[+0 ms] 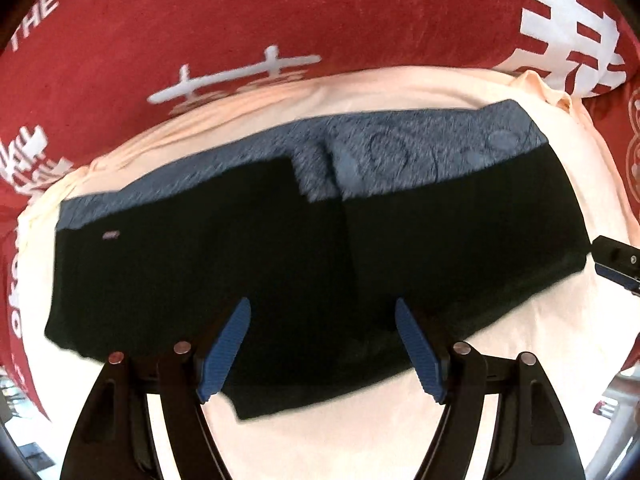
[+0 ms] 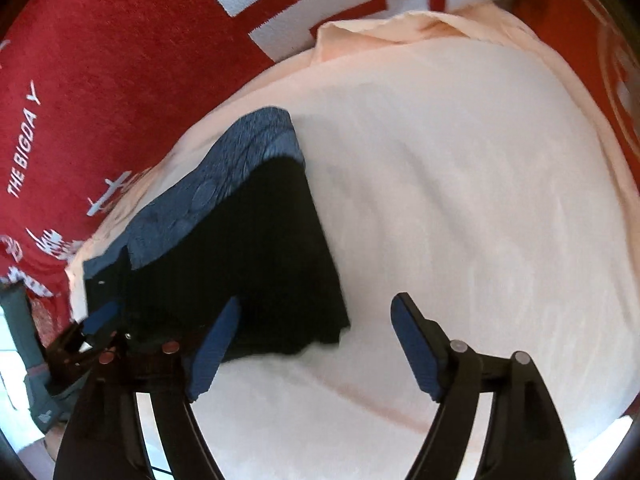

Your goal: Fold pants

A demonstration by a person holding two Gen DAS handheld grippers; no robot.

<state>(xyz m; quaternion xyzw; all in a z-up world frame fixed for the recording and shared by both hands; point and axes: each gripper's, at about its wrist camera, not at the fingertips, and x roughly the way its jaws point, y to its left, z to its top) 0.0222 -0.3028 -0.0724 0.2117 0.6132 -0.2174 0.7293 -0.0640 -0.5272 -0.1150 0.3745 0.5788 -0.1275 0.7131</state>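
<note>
Pants [image 1: 304, 248]: black, folded into a wide band, centre of the left wrist view; left-centre in the right wrist view, on the cloth.
Lining [image 1: 400, 152]: blue-grey fleece strip along the pants' upper edge, circle pattern.
Cloth [image 2: 460, 200]: pale peach, spread under the pants, filling most of the right wrist view.
Blanket [image 1: 240, 20]: red with white characters, upper part of both views.
Left gripper [image 1: 322, 348]: over the pants' lower edge, bottom centre; fingers apart, nothing clamped.
Right gripper [image 2: 316, 348]: bottom centre, fingers apart, nothing between; left pad over the pants' corner, right pad over bare cloth.
</note>
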